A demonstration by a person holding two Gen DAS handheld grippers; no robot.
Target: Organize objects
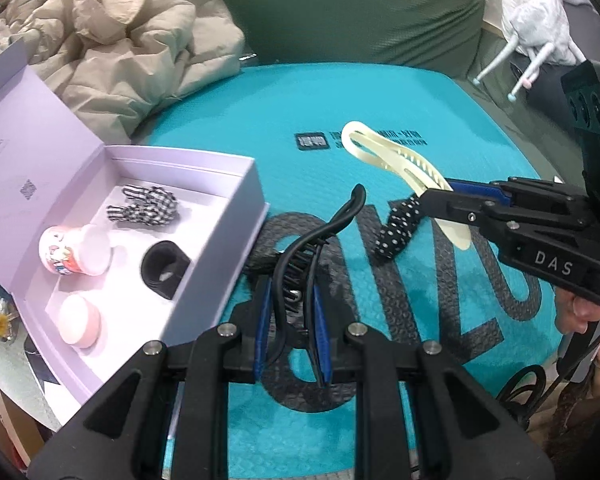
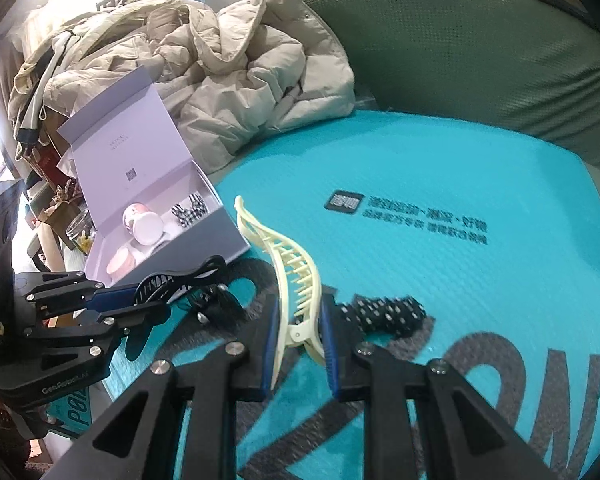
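We carry clips to the box [image 1: 236, 216]: left tool [image 1: 290, 308] clamps the black clip [image 1: 320, 236], right tool [image 2: 298, 336] the cream clip [image 2: 288, 256], both above the mat [image 1: 260, 108]; next, lower each inside.

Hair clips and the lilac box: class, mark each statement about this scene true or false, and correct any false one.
1. The left gripper holds a black hair clip. True.
2. The right gripper holds nothing. False: it is shut on a cream hair clip.
3. The lilac box stands open. True.
4. The black-and-white checked bow lies on the teal mat. False: it lies inside the box.
5. A black dotted band lies on the mat. True.
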